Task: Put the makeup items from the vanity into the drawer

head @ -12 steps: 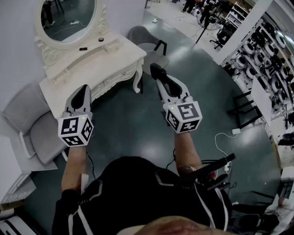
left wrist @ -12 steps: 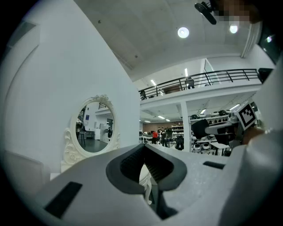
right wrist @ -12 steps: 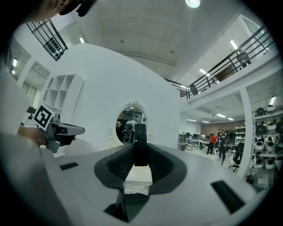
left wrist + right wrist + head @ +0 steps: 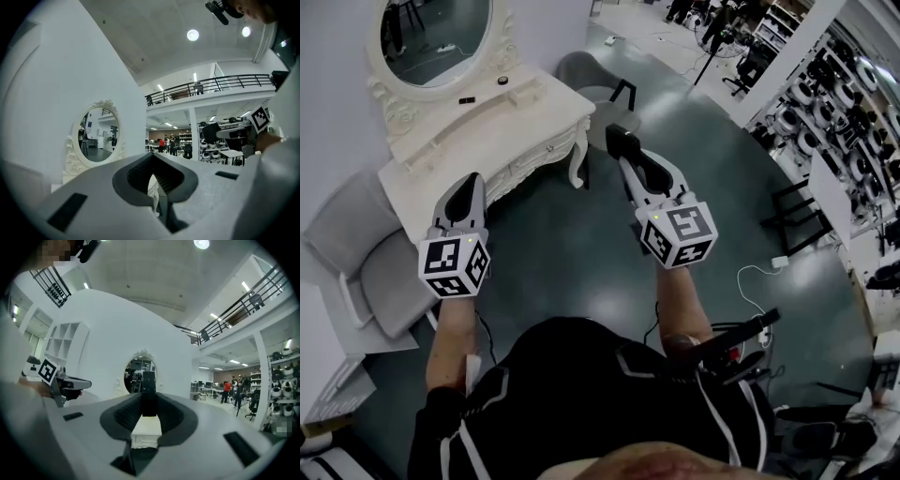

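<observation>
Clamped upright between the pads of the right hand-held gripper [image 4: 626, 155]: a flat black makeup item [image 4: 149, 392], carried level above the dark floor [image 4: 572, 253], well apart from the white vanity bench [image 4: 516, 122]. Left hand-held gripper [image 4: 471, 183] closed on nothing, jaw tips together, seen against the bench's near corner. On the raised back ledge, below the oval mirror [image 4: 441, 33]: a small black item [image 4: 467, 99] and a round dark one [image 4: 502, 81]. Shut drawer fronts [image 4: 534, 161] along the bench's face. Grey chair [image 4: 370, 262] at left.
</observation>
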A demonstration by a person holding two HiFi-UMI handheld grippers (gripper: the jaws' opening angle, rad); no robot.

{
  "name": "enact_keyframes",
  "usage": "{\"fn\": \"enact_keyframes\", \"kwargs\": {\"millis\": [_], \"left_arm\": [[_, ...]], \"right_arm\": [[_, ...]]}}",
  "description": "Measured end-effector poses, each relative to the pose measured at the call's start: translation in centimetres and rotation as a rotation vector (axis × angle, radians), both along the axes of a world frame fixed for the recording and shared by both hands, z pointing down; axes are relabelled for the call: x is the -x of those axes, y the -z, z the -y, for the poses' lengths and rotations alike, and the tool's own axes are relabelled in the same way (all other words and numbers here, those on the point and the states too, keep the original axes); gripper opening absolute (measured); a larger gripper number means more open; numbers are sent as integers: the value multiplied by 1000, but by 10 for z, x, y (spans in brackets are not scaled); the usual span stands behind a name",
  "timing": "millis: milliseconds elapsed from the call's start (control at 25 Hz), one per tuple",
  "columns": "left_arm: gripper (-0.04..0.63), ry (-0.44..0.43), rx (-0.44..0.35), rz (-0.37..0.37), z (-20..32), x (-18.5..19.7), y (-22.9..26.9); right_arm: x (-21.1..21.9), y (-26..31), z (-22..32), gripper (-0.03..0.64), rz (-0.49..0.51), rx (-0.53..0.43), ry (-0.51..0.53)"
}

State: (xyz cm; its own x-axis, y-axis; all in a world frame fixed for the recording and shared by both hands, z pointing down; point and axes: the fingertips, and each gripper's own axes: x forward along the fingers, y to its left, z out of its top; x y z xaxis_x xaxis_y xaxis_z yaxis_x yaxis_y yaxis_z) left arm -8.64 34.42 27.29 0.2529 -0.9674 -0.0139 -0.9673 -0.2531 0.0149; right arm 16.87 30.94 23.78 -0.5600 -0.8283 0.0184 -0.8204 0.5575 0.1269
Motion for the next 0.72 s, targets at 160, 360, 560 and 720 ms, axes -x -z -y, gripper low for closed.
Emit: {"fn": "enact_keyframes", "kwargs": {"millis": [160, 360, 560, 720], "left_arm": [[3, -5, -5, 17, -2, 2, 4], [3, -36, -8, 9, -10, 14, 3], [3, -122, -4, -52, -10, 20, 3], [3, -96, -6, -22, -3, 28, -4]], "right_arm": [[4, -1, -1, 95, 17, 14, -11], [17, -8, -6, 95, 23, 28, -24], [34, -10, -13, 95, 6, 28, -33], [44, -14, -8, 95, -12, 22, -20]]}}
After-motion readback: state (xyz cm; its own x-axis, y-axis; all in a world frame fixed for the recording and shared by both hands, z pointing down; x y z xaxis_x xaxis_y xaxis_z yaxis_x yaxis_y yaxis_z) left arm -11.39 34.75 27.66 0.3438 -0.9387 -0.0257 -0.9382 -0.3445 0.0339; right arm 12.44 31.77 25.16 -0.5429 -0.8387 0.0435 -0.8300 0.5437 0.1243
